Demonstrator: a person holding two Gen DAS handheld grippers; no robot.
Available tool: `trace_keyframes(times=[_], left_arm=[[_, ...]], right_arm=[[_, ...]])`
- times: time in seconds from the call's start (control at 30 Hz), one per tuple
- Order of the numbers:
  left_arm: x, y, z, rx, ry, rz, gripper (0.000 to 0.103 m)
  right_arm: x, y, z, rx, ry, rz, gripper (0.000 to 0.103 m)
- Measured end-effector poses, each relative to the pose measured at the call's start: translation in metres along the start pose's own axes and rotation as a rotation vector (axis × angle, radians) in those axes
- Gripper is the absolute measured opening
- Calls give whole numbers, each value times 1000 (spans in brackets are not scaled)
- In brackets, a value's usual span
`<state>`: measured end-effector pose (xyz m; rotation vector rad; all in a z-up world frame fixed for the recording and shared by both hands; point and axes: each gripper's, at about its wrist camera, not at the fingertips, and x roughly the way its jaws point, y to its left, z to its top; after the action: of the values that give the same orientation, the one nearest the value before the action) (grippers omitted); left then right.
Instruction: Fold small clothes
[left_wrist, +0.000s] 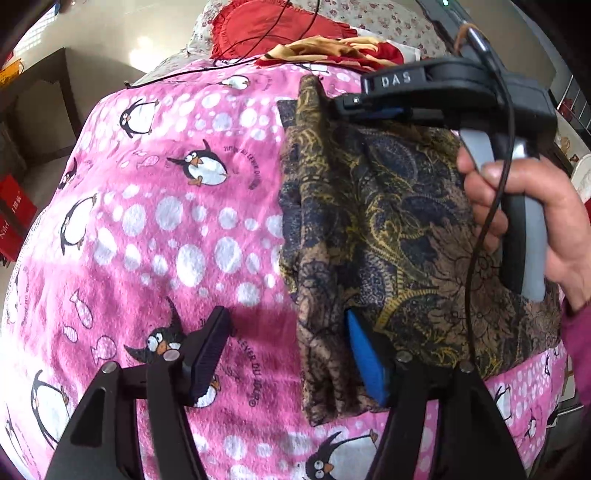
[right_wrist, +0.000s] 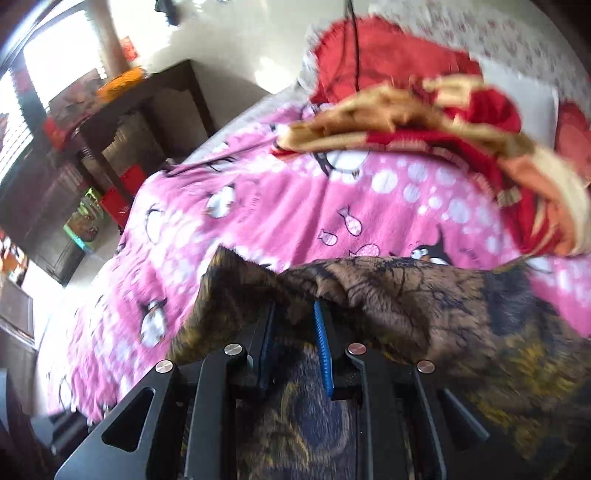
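Left wrist: patterned cloth (left_wrist: 388, 229) beside open left tongs (left_wrist: 291, 354), right tongs (left_wrist: 354, 107) pinching it.

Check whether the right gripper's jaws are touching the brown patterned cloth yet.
Touching. In the right wrist view, the right gripper has its jaws nearly closed with a fold of the brown patterned cloth pinched between them.

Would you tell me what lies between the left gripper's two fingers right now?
In the left wrist view, the left gripper stands open: bare pink penguin blanket and the brown patterned garment's folded edge lie between its fingers.
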<state>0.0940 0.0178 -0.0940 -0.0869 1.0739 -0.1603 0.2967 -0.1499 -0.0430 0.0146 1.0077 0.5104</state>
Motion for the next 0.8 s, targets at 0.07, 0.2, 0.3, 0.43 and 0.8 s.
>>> trace_keyframes(times=[0.07,0.2,0.3,0.43,0.8], left_arm=[[1,-2,0,1,-2,-1,68],[1,-3,1,-6,-5,-9,68],[-1,-2,-2,-11,-5,-11,69],[-1,-1,-2,-12,-10,-10,72],[-1,-2,-2,-42,-3,-3,81]], right_arm=[[-5,2,0,-15,17,-13,23],[-47,-2,-16,-22,-28,-17,23],[-85,-20,-42,-15,-37,-71,24],[-124,-62,-79,-33,-44,-227,25],[-147,-191,-108,245,-75,-362,25]])
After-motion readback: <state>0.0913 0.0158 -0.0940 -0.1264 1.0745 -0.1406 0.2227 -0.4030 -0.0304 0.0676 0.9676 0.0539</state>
